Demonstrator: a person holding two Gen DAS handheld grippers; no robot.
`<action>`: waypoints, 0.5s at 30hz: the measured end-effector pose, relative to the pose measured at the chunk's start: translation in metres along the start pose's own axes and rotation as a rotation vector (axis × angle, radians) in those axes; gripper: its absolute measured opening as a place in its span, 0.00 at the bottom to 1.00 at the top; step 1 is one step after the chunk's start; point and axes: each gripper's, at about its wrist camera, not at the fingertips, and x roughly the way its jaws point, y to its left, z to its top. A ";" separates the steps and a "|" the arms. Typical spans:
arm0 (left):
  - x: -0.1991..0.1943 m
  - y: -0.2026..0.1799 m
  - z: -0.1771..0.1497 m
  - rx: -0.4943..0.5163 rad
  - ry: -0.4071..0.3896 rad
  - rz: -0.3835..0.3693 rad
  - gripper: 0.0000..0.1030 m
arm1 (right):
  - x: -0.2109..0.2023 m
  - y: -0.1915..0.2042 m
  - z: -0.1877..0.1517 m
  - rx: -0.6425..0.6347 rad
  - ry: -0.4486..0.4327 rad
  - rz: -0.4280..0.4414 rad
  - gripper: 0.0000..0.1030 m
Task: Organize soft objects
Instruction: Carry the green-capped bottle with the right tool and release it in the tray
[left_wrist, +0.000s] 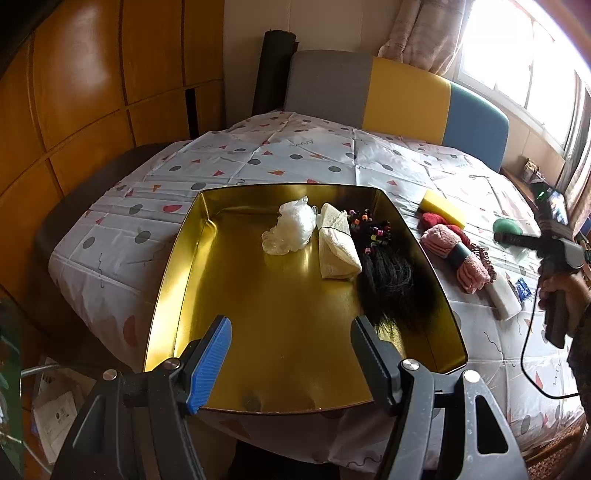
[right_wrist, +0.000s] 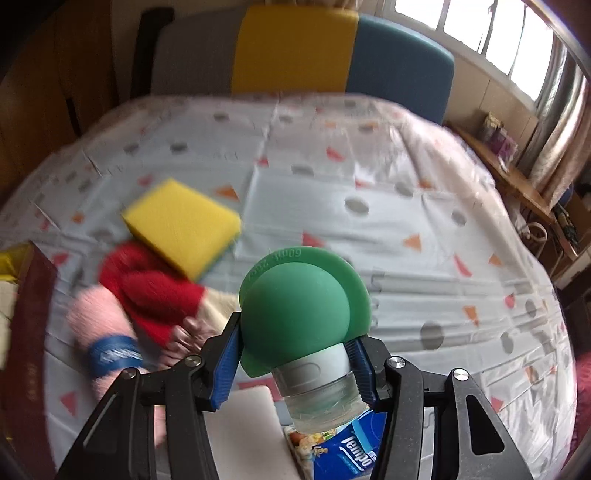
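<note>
A gold tin tray (left_wrist: 177, 280) sits on the patterned tablecloth and holds a crumpled white plastic bag (left_wrist: 291, 225), a folded cream cloth (left_wrist: 336, 247) and a black hair piece with coloured beads (left_wrist: 388, 277). My left gripper (left_wrist: 291, 354) is open and empty above the tray's near end. My right gripper (right_wrist: 291, 354) is shut on a green silicone squeeze bottle (right_wrist: 299, 314), held above the table; it also shows in the left wrist view (left_wrist: 508, 227). A yellow sponge (right_wrist: 181, 225), a red fluffy item (right_wrist: 155, 291) and pink banded socks (right_wrist: 99, 325) lie left of it.
A white block (right_wrist: 247, 432) and a blue Tempo tissue pack (right_wrist: 351, 450) lie under the right gripper. A chair with grey, yellow and blue panels (left_wrist: 402, 96) stands behind the table. Wooden cabinets (left_wrist: 92, 92) are on the left, a window (left_wrist: 524, 51) on the right.
</note>
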 end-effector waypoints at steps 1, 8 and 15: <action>0.001 0.000 0.000 -0.001 0.002 0.000 0.66 | -0.010 0.002 0.003 -0.006 -0.027 0.010 0.52; 0.002 0.002 -0.002 -0.005 0.000 -0.002 0.66 | -0.066 0.030 0.005 -0.052 -0.121 0.142 0.53; 0.001 0.005 -0.003 -0.010 -0.004 -0.004 0.66 | -0.104 0.098 -0.020 -0.183 -0.129 0.328 0.53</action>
